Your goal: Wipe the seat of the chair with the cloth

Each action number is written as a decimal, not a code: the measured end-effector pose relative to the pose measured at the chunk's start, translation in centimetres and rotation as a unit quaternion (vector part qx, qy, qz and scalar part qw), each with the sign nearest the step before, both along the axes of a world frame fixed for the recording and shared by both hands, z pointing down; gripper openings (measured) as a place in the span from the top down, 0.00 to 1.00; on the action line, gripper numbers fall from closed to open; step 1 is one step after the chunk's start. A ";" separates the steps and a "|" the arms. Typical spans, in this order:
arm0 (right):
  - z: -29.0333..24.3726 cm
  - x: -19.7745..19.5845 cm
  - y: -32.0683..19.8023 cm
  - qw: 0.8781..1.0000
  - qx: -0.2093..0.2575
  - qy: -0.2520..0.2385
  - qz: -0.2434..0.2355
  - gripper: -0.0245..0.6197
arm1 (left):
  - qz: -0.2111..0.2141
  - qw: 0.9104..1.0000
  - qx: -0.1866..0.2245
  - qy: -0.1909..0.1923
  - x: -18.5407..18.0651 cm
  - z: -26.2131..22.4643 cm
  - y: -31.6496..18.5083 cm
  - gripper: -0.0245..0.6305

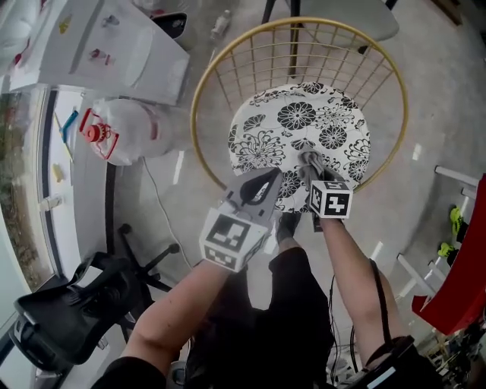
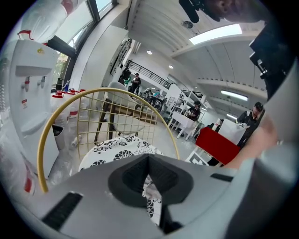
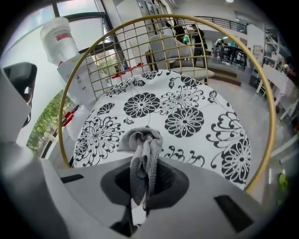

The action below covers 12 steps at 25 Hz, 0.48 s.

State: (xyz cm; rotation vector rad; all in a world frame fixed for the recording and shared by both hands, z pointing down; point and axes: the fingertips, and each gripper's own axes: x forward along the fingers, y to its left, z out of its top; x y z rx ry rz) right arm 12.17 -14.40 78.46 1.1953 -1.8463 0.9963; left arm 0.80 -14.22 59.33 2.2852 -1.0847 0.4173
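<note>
The chair's round seat is white with black flowers, ringed behind by a gold wire back. A crumpled grey cloth rests on the seat's near edge, and my right gripper is shut on it. The right gripper view has the cloth bunched between the jaws of the right gripper, its end touching the seat. My left gripper hovers just left of it over the seat's near rim, jaws together and holding nothing. The left gripper points across the seat.
A white water dispenser and a water jug with a red cap stand to the left. A black office chair is at the lower left, a red object at the right. Another chair stands beyond.
</note>
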 end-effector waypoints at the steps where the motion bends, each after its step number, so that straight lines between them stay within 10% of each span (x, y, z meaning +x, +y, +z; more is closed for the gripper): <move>1: -0.1 0.0 1.0 1.000 -0.006 0.001 -0.001 0.93 | 0.002 1.000 -0.001 0.002 0.2 -0.2 0.3 0.95; 12: -0.3 1.1 8.5 0.999 -0.045 0.004 0.007 0.93 | 0.010 1.000 -0.003 -0.001 0.6 -0.8 2.6 0.95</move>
